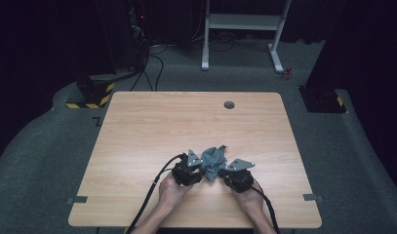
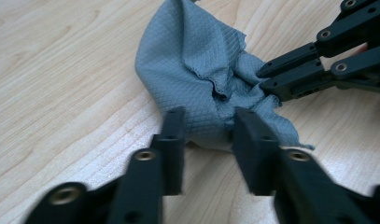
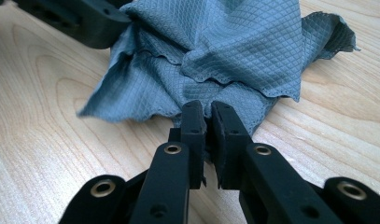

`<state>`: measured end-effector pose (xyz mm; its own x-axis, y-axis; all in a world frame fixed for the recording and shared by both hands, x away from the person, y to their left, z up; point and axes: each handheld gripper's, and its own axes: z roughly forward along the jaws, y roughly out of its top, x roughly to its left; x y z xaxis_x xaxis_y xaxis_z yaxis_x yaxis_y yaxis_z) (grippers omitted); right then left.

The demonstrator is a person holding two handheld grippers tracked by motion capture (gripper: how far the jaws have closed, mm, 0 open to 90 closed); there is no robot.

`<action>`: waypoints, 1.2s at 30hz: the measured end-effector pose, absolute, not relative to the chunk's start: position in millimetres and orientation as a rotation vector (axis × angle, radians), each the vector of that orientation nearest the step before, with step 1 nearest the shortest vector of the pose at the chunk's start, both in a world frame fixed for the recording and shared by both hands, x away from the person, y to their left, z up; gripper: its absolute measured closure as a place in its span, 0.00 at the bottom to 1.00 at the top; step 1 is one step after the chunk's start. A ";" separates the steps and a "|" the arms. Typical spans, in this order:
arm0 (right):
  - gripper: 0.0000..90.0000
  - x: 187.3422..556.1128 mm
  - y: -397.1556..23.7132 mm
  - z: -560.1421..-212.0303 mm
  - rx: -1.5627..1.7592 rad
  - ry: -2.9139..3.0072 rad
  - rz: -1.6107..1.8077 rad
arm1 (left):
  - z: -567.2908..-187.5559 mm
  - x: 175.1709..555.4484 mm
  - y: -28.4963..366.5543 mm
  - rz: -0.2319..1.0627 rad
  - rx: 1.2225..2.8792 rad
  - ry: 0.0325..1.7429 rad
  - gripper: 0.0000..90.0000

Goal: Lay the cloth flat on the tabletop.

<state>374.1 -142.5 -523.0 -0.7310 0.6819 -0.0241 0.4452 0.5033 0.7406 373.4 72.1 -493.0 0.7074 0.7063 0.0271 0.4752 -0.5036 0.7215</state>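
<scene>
Grey cloth point(image 1: 214, 162) sits bunched on the wooden bench point(image 1: 137, 146), near the front edge, between the 2 claws. Right claw point(image 3: 208, 109) is clenched on a fold at the cloth's edge, jaws nearly touching. Left claw point(image 2: 207, 122) is released, jaws spread either side of the cloth's near edge, fabric between them, not pinched. Both hands low on the bench.
</scene>
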 end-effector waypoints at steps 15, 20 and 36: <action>0.97 373.6 -142.9 -522.9 0.954 2.435 1.063 | -493.0 378.0 95.0 0.487 2.240 0.915 0.98; 0.98 373.5 -143.6 -523.0 0.961 2.427 1.064 | -493.5 382.9 114.0 0.493 2.230 0.970 0.98; 0.90 372.2 -145.5 -522.6 0.975 2.406 1.067 | -491.5 370.4 119.7 0.413 2.149 0.957 0.74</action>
<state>372.2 -145.5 -522.6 -0.7101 0.7037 -0.0246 0.4540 0.4843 0.7479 370.4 119.7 -491.5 0.6707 0.7417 -0.0048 0.5051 -0.4521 0.7352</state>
